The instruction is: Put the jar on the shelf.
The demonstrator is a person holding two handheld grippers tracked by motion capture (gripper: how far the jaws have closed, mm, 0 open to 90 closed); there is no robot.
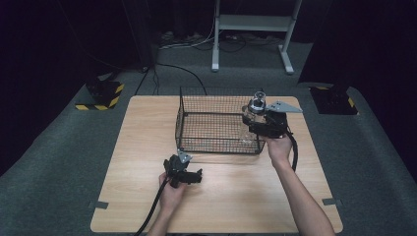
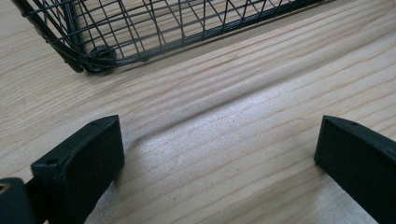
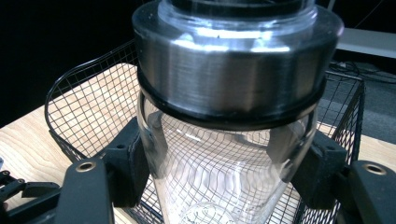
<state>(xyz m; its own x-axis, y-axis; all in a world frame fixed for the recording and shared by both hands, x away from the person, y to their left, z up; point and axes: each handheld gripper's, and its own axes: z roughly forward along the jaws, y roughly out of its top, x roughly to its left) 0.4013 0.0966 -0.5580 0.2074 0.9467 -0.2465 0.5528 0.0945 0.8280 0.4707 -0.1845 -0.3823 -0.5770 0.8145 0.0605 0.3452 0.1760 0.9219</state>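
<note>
A clear glass jar [image 1: 254,114] with a steel collar [image 3: 233,70] stands upright at the right end of the black wire basket [image 1: 216,145]. My right gripper [image 1: 252,129] is shut on it, and both pads press the glass just below the collar [image 3: 229,163]. I cannot tell whether the jar's base touches the basket floor. My left gripper [image 1: 187,167] rests low over the wooden table [image 1: 236,196], just in front of the basket's near left corner [image 2: 95,53]. It is open [image 2: 219,154], with only bare wood between its jaws.
The basket [image 3: 84,112] sits in the back half of the table, its mesh walls rising around the jar. Bare wood lies in front of the basket and to its left. Beyond the table are grey carpet, a white desk frame [image 1: 253,22] and cables.
</note>
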